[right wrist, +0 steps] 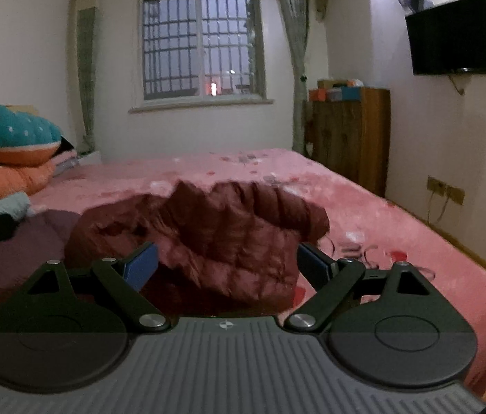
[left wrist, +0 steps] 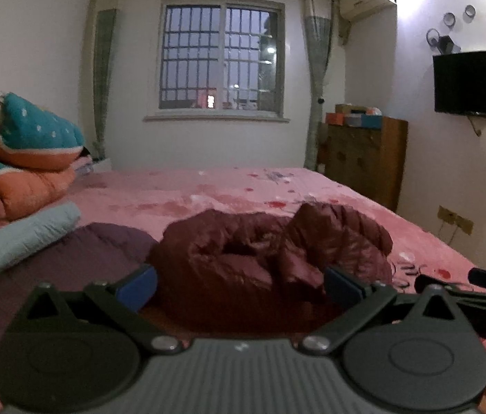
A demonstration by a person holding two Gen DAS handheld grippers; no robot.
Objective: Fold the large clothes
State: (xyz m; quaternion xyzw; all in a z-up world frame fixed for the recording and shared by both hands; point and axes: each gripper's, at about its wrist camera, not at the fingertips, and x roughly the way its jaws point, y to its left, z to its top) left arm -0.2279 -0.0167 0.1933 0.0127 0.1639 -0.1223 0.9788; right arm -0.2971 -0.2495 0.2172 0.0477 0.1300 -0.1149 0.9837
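Observation:
A dark red quilted puffer jacket (left wrist: 270,252) lies crumpled in a heap on the pink bed (left wrist: 208,186). It also shows in the right wrist view (right wrist: 215,238). My left gripper (left wrist: 239,284) is open, its blue pads wide apart just in front of the near edge of the jacket, holding nothing. My right gripper (right wrist: 227,264) is open too, pads spread on either side of the jacket's near part, empty. The right gripper's tip shows at the right edge of the left wrist view (left wrist: 477,279).
A purple quilt (left wrist: 70,258) lies left of the jacket, with a folded pale blue blanket (left wrist: 19,234) and stacked orange and teal bedding (left wrist: 26,151) beyond. A wooden dresser (left wrist: 363,158) stands by the far right corner; a wall TV (left wrist: 477,84) hangs above.

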